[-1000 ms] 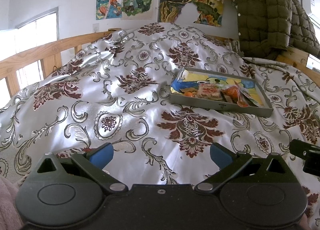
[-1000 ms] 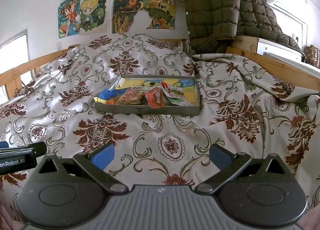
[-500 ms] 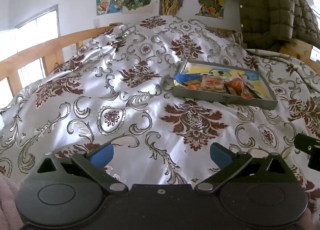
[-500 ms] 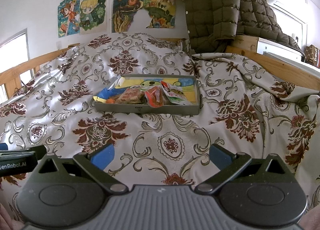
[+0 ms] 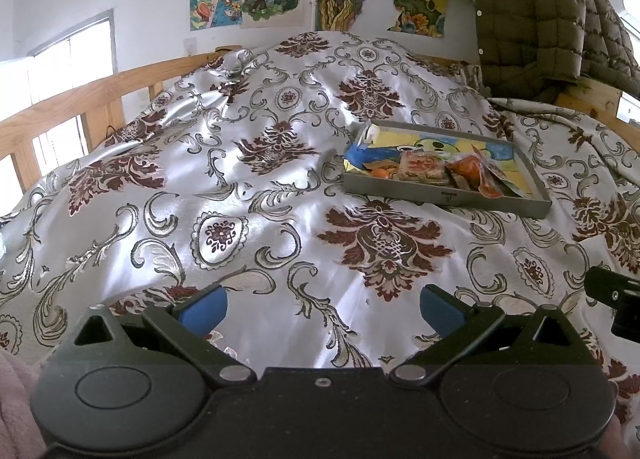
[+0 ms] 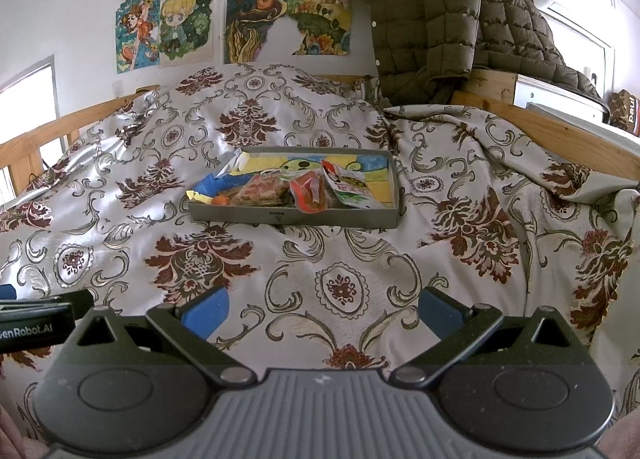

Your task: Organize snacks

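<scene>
Holding both grippers, left (image 5: 322, 305) and right (image 6: 324, 305), empty with jaws spread, well short of the tray (image 6: 294, 216), we judge its snacks (image 6: 308, 191) gathered there for sorting.

trays: 1 (image 6: 292, 216); hand-held grippers: 2 (image 5: 322, 305) (image 6: 324, 305); jackets: 1 (image 6: 440, 23); bedspreads: 1 (image 6: 460, 251)

Both cameras sit low over the bed (image 5: 248, 219), looking toward the wall; both see the snack box (image 6: 294, 215), well ahead.
</scene>
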Demonstrator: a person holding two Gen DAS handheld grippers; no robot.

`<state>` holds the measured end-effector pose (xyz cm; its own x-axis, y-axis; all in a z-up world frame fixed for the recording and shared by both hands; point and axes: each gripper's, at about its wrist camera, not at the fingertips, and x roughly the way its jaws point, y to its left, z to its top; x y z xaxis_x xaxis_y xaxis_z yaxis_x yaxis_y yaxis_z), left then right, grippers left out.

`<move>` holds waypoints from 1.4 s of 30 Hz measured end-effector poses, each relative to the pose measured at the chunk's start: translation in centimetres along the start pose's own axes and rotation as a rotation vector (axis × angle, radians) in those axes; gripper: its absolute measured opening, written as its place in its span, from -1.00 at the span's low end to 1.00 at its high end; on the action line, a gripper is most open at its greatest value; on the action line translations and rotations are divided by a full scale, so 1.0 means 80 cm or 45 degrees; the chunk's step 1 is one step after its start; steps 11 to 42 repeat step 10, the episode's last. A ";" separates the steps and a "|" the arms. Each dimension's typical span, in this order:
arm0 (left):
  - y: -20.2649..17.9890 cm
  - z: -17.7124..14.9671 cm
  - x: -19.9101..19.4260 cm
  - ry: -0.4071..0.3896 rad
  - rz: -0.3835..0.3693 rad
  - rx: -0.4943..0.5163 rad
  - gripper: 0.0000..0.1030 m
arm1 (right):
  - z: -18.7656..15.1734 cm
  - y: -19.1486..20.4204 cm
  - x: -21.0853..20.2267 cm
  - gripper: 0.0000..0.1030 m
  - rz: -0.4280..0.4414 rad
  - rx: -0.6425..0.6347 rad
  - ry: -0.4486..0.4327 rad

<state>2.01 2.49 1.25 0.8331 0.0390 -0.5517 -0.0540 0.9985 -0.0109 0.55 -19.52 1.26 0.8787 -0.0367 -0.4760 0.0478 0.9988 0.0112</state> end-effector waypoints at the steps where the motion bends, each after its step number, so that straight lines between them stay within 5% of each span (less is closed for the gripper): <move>1: 0.000 -0.001 -0.002 0.000 0.000 0.001 0.99 | 0.000 0.000 0.000 1.00 0.000 0.000 0.000; 42: 0.000 0.000 -0.002 0.003 0.000 0.001 0.99 | 0.000 0.001 0.000 1.00 0.000 -0.001 0.001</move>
